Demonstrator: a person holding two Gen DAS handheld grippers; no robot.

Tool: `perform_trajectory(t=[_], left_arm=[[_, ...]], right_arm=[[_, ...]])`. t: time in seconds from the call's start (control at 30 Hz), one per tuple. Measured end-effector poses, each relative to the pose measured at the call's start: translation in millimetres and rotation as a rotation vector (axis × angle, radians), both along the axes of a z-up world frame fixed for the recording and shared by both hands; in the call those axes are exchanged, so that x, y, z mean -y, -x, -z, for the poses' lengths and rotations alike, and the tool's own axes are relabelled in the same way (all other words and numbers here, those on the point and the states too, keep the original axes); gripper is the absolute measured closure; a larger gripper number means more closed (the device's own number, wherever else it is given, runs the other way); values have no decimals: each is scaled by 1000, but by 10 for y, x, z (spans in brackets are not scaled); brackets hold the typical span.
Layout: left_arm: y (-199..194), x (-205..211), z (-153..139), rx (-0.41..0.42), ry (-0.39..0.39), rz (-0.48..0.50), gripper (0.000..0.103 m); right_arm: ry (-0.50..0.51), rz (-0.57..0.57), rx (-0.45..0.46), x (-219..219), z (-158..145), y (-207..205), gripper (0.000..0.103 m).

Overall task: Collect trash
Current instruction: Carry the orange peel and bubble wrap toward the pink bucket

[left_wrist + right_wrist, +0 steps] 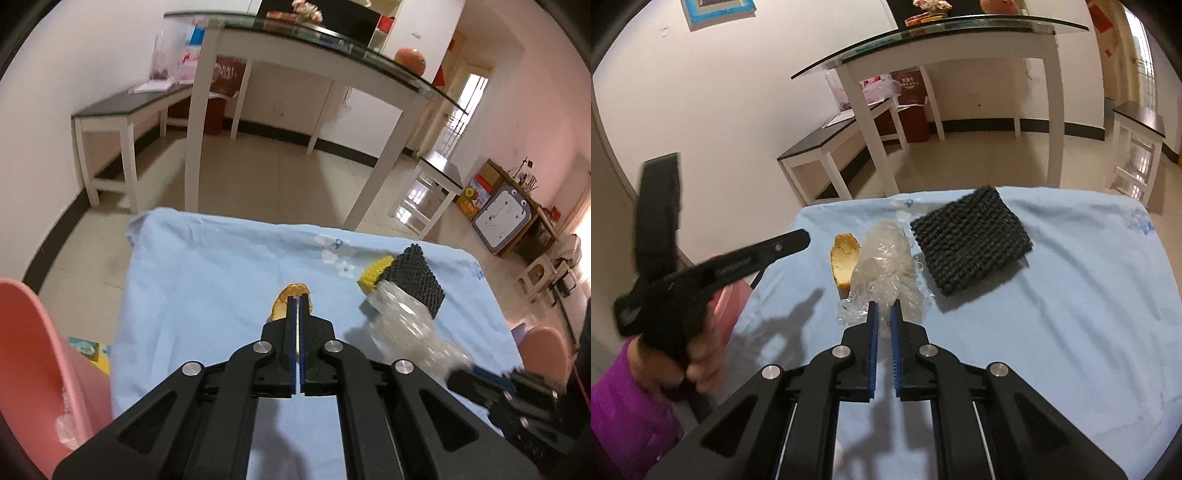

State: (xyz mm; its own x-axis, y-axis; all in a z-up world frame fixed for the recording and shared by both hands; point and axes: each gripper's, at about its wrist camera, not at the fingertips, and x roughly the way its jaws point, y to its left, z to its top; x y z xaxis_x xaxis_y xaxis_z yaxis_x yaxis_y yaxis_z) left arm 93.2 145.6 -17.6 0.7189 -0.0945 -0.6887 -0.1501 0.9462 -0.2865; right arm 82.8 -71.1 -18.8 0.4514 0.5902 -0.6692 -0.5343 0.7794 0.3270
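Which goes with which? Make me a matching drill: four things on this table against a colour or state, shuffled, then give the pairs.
1 crumpled plastic
2 woven mat
3 scrap
4 cloth

a light blue
b black
c between the fingers of the right gripper
d yellow-brown

Pairs: 1-c, 2-b, 3-d, 4-a.

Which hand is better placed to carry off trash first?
Right, probably. The right tongs are shut on the crumpled clear plastic. The left tongs are shut too, but the right wrist view shows their tip beside the yellow scrap, apparently not gripping it.
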Motion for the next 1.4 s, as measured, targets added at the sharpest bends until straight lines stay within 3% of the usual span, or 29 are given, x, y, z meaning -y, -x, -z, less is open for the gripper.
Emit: perform_trajectory(t=[0.13,0.47,0.57,0.6,0.67,1.0,1.4], left_arm=[[-187,-25,116,-21,18,16,70],[-412,-19,394,-76,-29,20,68],[-393,2,401,-57,-45,31,74],[-390,21,394,-57,-47,42,91],[-375,61,361,-57,-78,46,99],[66,159,-35,17,-90,26,100],[829,60,-552,77,-103,-86,100]], right_arm=[[-8,2,0,59,-17,9,97],[-11,3,-28,64,58,-79,97],[-12,9,-34,72,77,-86,97],[-11,10,-35,73,75,-86,97],[-12,14,-36,79,71,-85,97],[-32,33,-16,132,-45,21,97],[-59,-1,39,59,-320,315,97]])
